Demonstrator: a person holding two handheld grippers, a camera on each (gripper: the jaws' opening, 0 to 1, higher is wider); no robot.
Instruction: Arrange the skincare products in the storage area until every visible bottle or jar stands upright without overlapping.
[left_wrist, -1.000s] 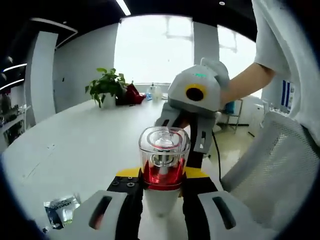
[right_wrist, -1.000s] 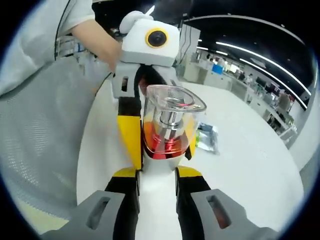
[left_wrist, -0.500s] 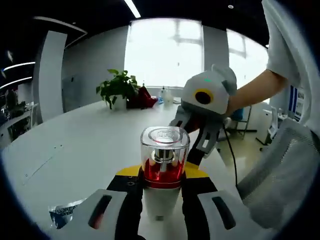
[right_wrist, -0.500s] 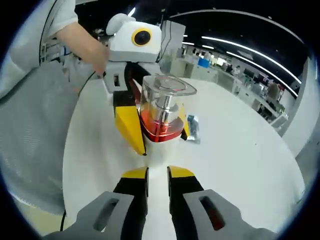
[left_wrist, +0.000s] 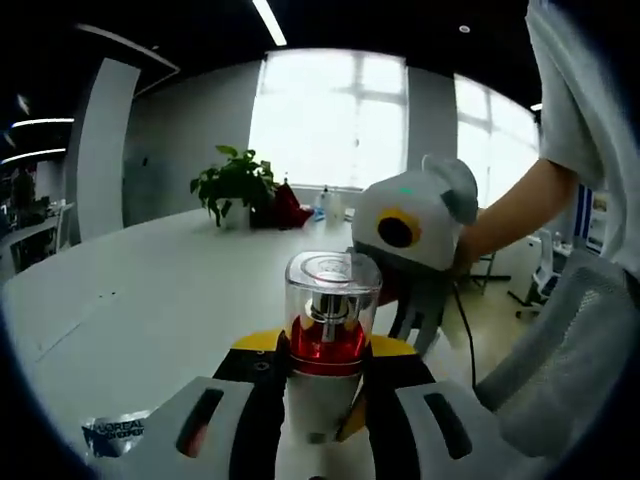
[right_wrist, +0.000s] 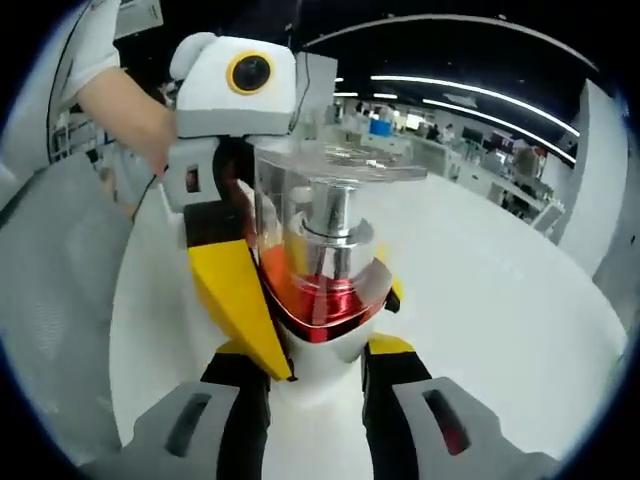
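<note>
Right gripper (right_wrist: 315, 365) has closed back in on the pump bottle (left_wrist: 328, 345), its fingers now astride the white base alongside the left gripper's (left_wrist: 318, 385) clamped fingers.

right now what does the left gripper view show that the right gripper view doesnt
Left gripper view alone: a potted plant by the window, and a clear L'Oreal sachet on the white table. Right gripper view alone: rows of office desks under ceiling light strips. Both: the pump bottle with its clear cap and red collar, held between the left gripper and right gripper.
</note>
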